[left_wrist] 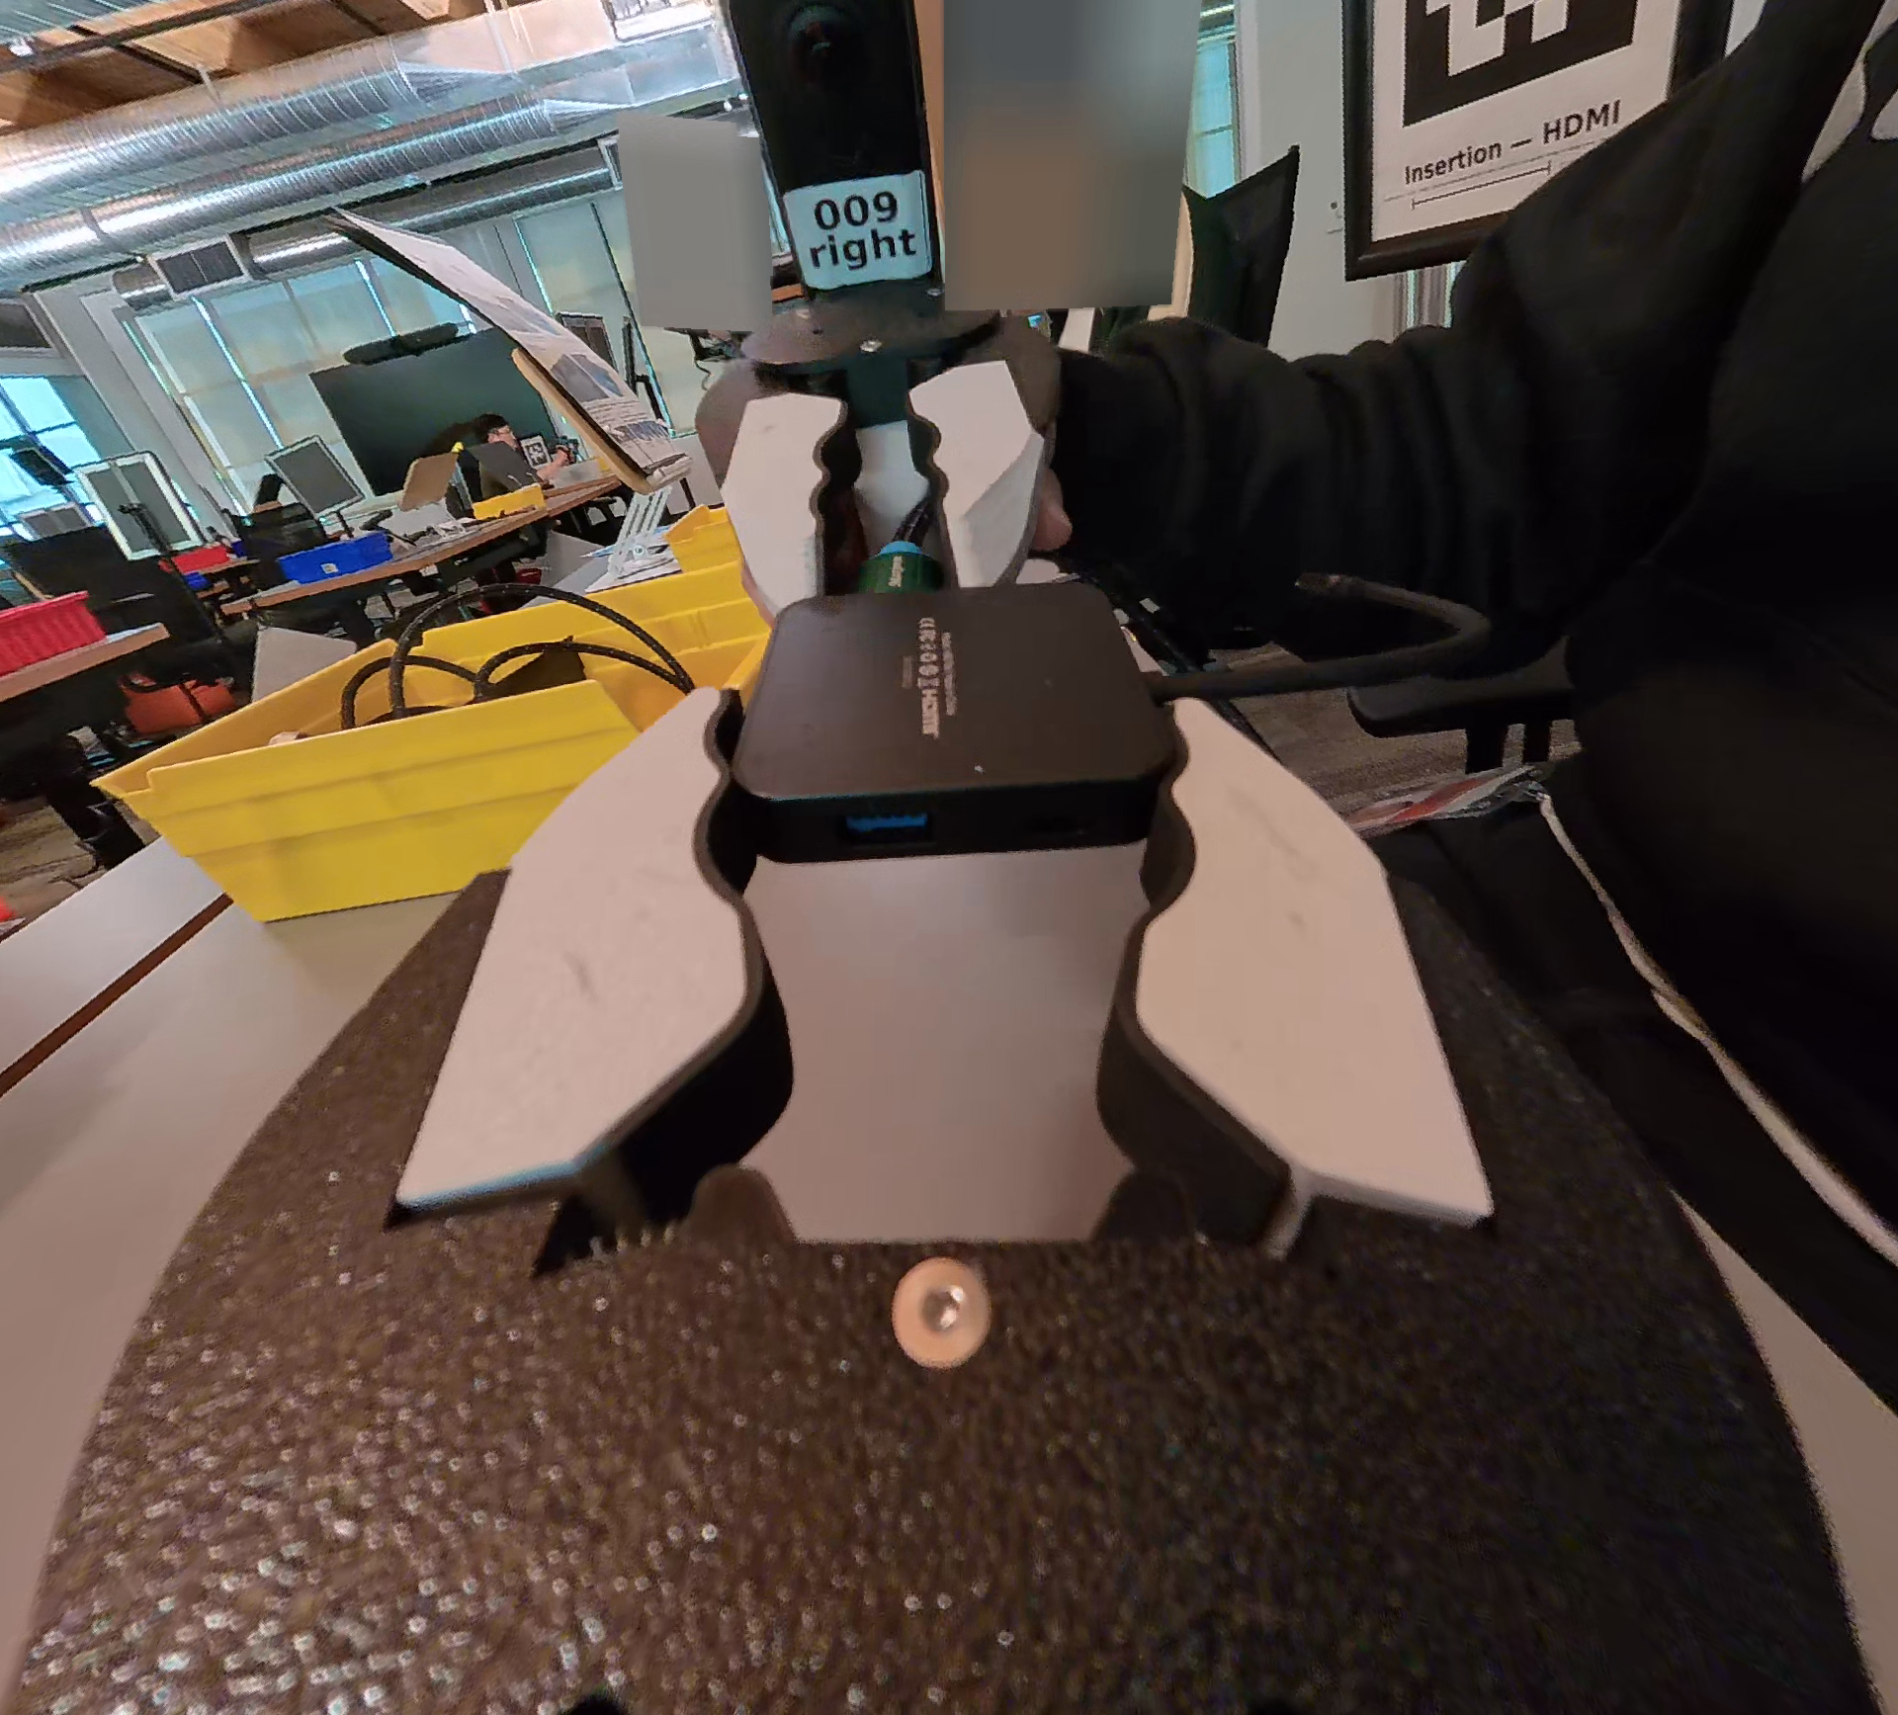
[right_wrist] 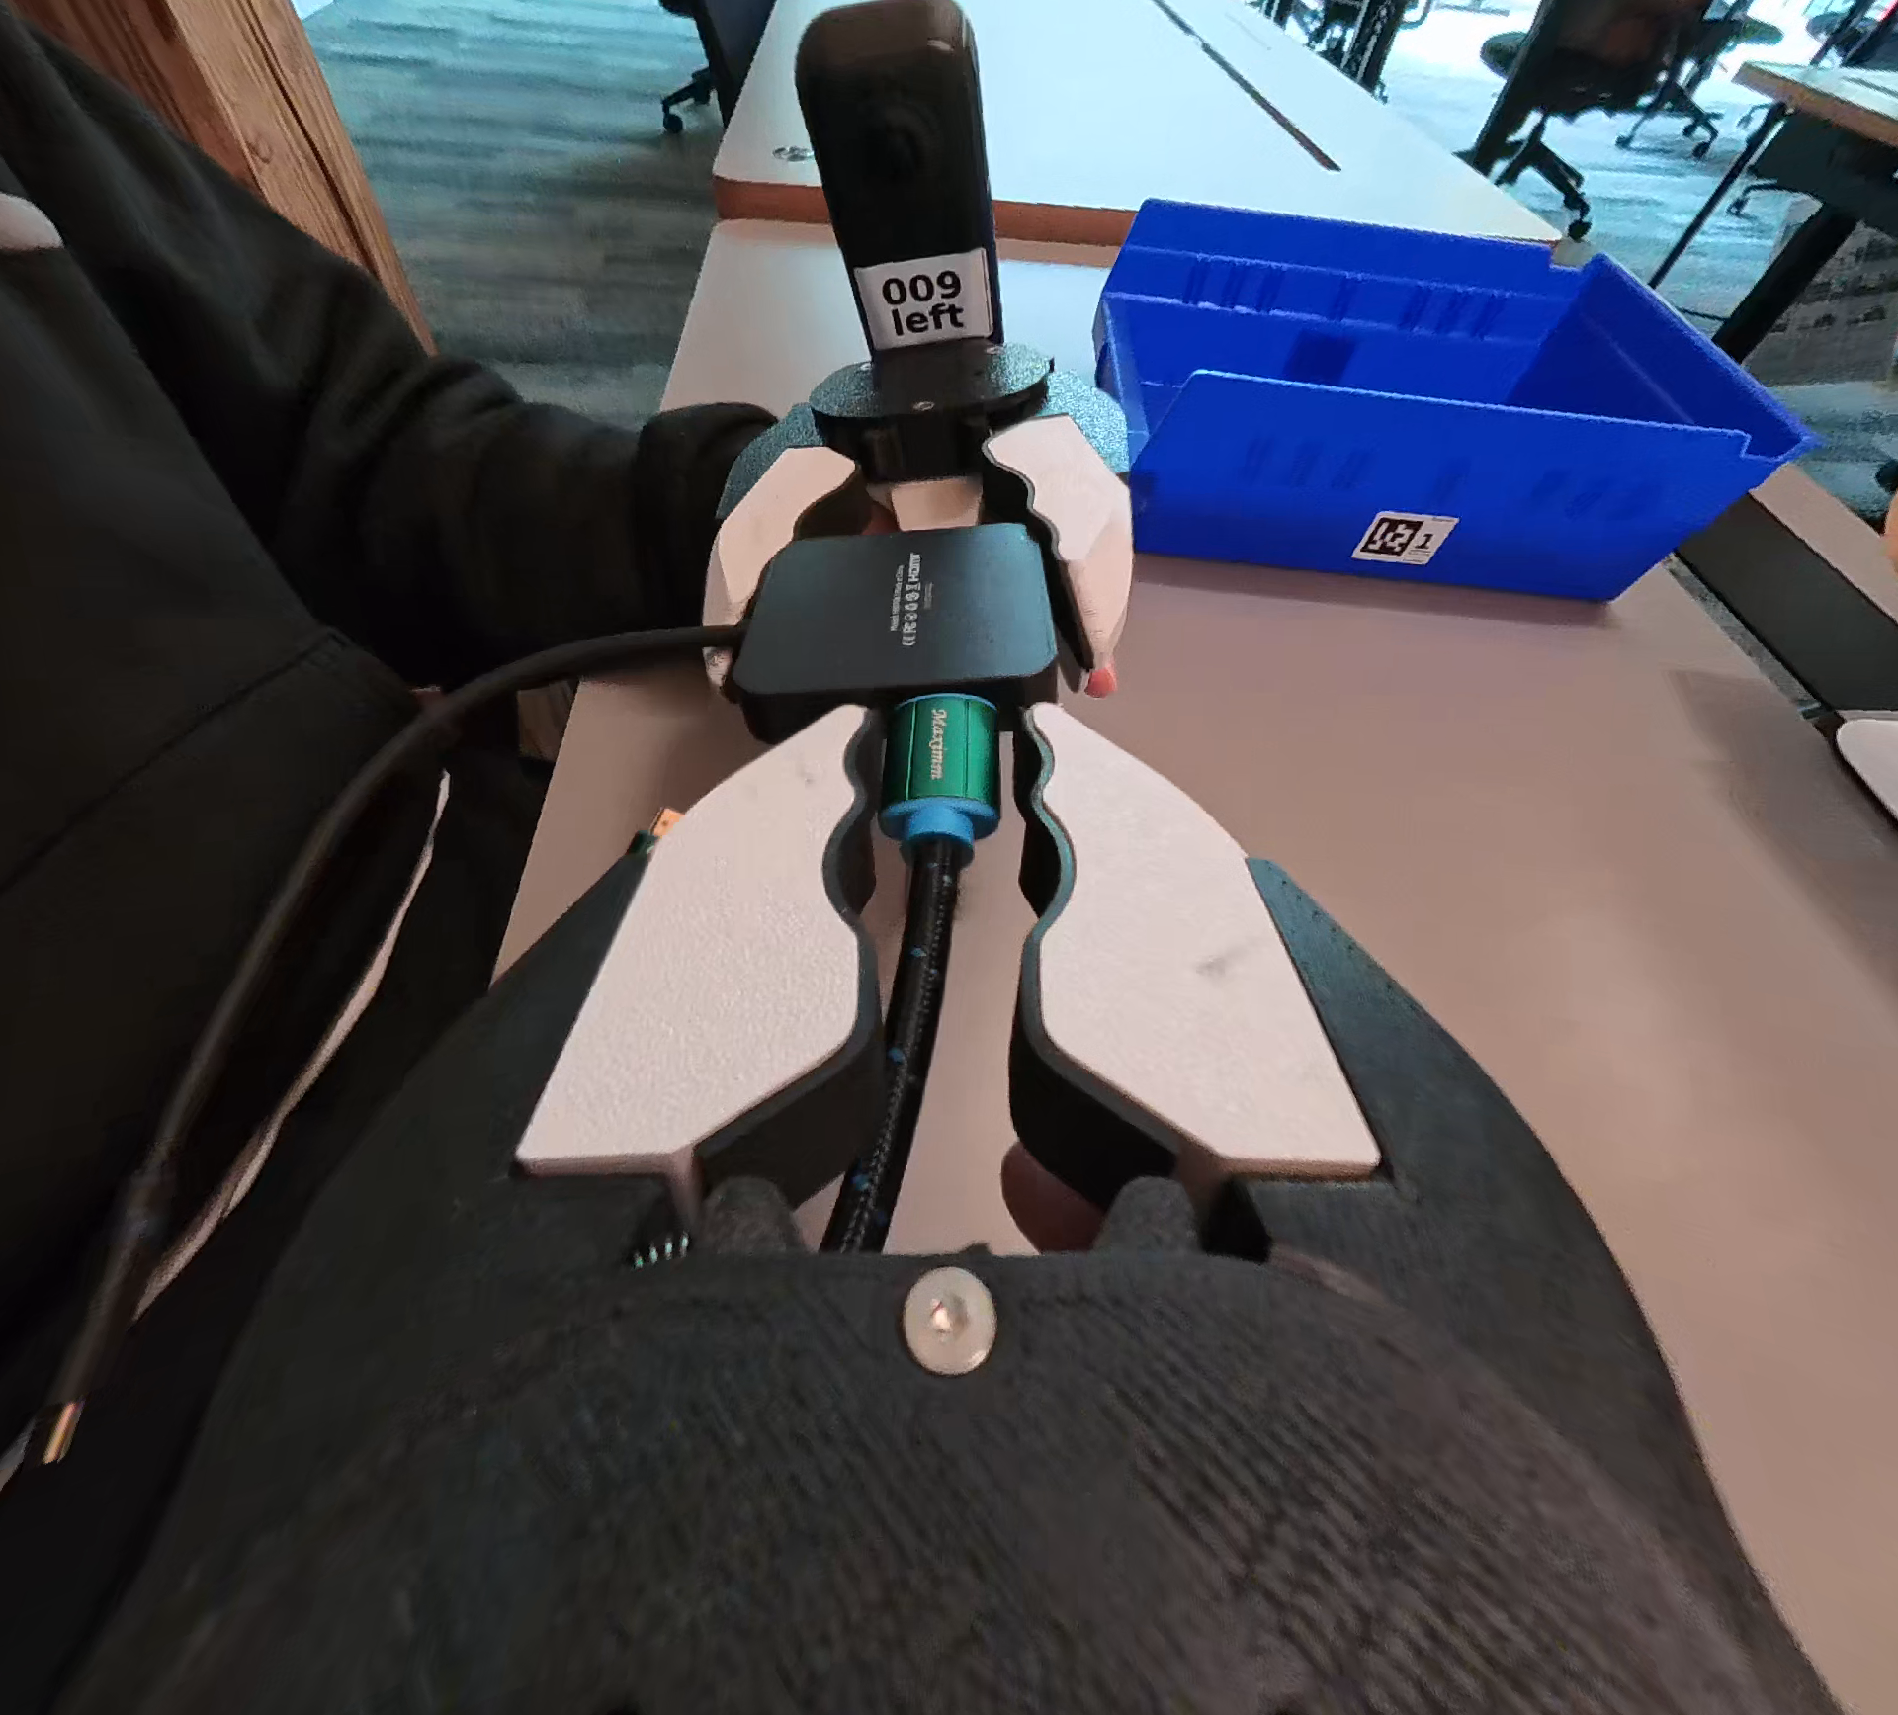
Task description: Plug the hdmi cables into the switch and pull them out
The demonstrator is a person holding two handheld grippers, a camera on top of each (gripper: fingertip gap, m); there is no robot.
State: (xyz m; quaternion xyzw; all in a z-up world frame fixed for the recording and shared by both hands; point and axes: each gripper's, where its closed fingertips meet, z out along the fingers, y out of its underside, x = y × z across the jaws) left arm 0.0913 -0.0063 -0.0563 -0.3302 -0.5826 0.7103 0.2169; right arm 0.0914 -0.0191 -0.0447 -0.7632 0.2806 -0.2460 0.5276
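The black switch (left_wrist: pixel 950 700) is clamped between the fingers of my left gripper (left_wrist: pixel 950 721) and held above the table; it also shows in the right wrist view (right_wrist: pixel 909 613). Its own black cable (left_wrist: pixel 1335 670) leaves its side. My right gripper (right_wrist: pixel 940 731) faces it, shut around the green HDMI plug (right_wrist: pixel 940 767), whose front end sits in the switch's port. The braided HDMI cable (right_wrist: pixel 914 998) runs back between the fingers. In the left wrist view the right gripper (left_wrist: pixel 888 582) is just behind the switch, with the plug (left_wrist: pixel 902 572) partly hidden.
A yellow bin (left_wrist: pixel 390 772) holding dark cables stands left on the table. A blue bin (right_wrist: pixel 1438 454) stands to the right on the pale table (right_wrist: pixel 1438 844). A person's dark sleeves (left_wrist: pixel 1438 485) flank both grippers. A framed marker poster (left_wrist: pixel 1489 23) hangs behind.
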